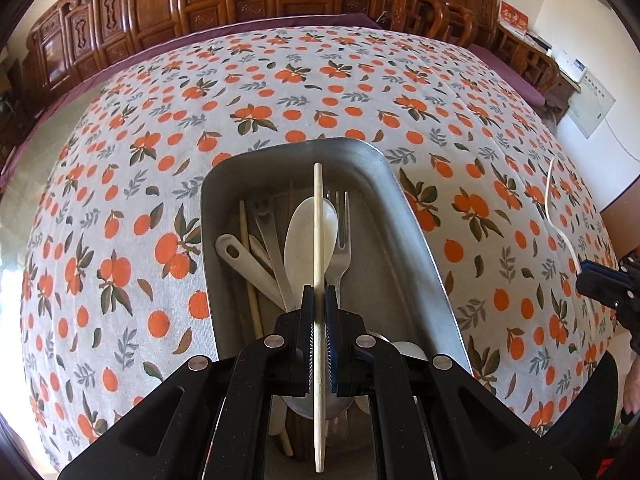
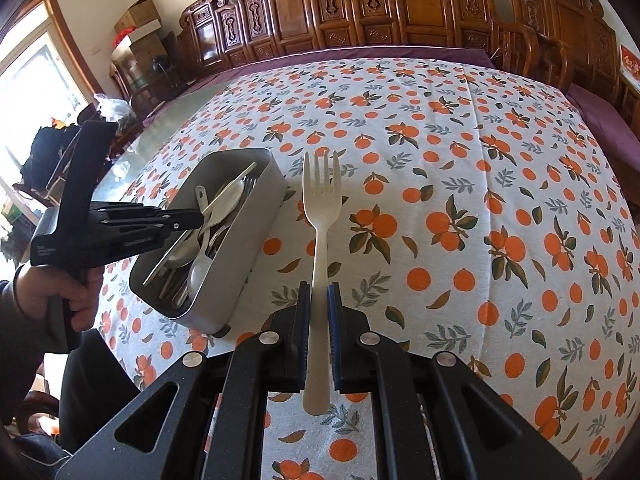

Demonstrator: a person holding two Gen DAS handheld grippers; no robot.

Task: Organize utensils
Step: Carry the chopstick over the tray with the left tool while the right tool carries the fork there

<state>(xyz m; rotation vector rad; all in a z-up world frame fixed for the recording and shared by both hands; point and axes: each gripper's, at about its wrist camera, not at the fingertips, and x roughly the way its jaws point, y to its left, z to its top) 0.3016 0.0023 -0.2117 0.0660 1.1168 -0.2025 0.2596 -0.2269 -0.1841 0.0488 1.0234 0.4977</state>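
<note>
My left gripper (image 1: pixel 319 292) is shut on a pale wooden chopstick (image 1: pixel 319 216) and holds it over a grey metal tray (image 1: pixel 404 232). The tray holds a white spoon (image 1: pixel 304 236), a metal fork (image 1: pixel 343 232), another chopstick (image 1: pixel 250 272) and several other utensils. My right gripper (image 2: pixel 319 290) is shut on a cream plastic fork (image 2: pixel 322 208), tines forward, above the tablecloth to the right of the tray (image 2: pixel 256 216). The left gripper (image 2: pixel 192 218) shows in the right wrist view over the tray, holding the chopstick (image 2: pixel 224 196).
The table wears a white cloth with orange fruit print (image 2: pixel 480 200). Carved wooden chairs (image 2: pixel 360 8) stand along the far edge. A white cable (image 1: pixel 554 208) runs at the right in the left wrist view.
</note>
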